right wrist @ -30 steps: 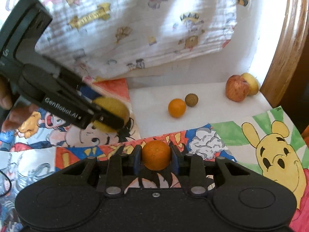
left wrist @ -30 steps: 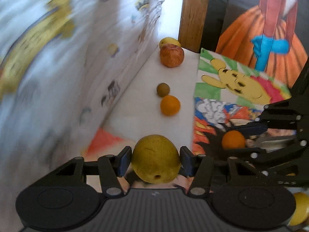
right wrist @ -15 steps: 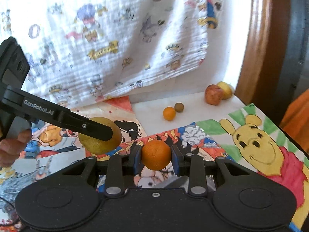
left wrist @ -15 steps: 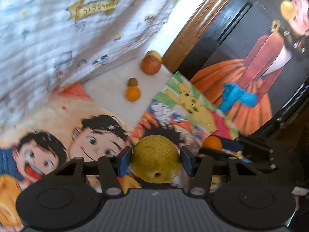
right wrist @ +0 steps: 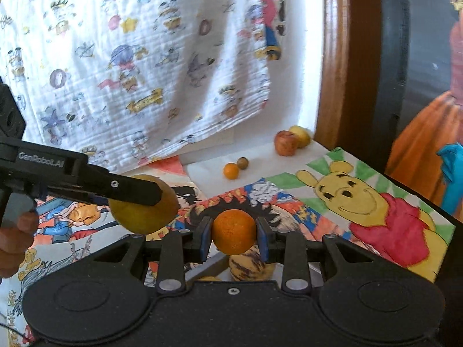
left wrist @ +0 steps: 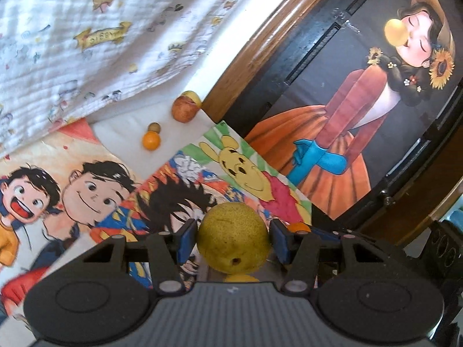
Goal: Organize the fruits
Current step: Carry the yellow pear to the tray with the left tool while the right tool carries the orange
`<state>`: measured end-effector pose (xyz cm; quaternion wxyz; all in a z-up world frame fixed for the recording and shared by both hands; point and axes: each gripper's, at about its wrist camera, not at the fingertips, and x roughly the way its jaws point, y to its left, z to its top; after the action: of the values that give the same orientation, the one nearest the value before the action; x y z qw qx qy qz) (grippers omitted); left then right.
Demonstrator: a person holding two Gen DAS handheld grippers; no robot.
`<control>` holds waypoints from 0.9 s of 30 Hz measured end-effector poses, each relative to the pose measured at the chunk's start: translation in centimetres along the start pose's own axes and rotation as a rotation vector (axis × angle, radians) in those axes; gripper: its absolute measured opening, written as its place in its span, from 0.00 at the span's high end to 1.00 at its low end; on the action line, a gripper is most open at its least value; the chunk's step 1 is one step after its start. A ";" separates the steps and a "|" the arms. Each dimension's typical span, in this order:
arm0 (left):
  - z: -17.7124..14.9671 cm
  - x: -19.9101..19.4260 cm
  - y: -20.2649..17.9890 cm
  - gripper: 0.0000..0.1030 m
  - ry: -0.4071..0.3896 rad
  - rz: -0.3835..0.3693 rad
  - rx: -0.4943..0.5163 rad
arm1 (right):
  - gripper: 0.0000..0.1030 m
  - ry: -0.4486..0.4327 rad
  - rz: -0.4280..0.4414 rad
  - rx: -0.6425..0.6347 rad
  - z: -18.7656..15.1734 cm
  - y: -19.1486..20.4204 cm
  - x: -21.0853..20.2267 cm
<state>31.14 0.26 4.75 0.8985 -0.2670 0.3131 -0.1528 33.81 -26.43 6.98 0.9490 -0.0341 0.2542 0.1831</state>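
A yellow-green pear [left wrist: 233, 236] sits low in the centre of the left wrist view, pinched between the blue pads of the left gripper [left wrist: 233, 241], its speckled skin and small dark dimple facing the camera. In the right wrist view the same pear shows at middle left, half hidden under a black finger stamped "GenRobot.AI" (the only maker's mark I can read). The right gripper [right wrist: 233, 235] is clamped on a small orange [right wrist: 233, 231] at lower centre, and beneath it peeks a yellow fruit with dark streaks [right wrist: 251, 266].

Farther off, on a white patch of table [right wrist: 260, 164], lie a second small orange [right wrist: 231, 171] touching a brownish round fruit [right wrist: 242, 162], and to their right a red apple [right wrist: 286, 143] against a yellow fruit [right wrist: 301, 136]. Cartoon posters cover the surface, one a yellow bear in a red shirt [right wrist: 373, 202]. A white printed cloth [right wrist: 139, 57] hangs at upper left; a gold ribbon on it carries lettering that looks like "Magic". A hand [right wrist: 13, 240] grips the left handle at the left edge.
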 end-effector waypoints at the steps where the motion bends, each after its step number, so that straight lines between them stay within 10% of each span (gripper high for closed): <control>1: -0.3 -0.1 -0.3 0.43 -0.003 -0.004 0.000 | 0.67 -0.007 -0.016 0.002 -0.3 0.0 -0.3; 27: -9.2 -4.3 -3.9 0.43 -0.136 -0.050 -0.001 | 0.67 -0.153 -0.187 0.137 -10.6 3.0 -9.9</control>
<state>21.58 -4.55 2.98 0.9135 -0.2847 0.2447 -0.1566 19.78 -28.59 2.71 0.9787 0.0212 0.1888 0.0780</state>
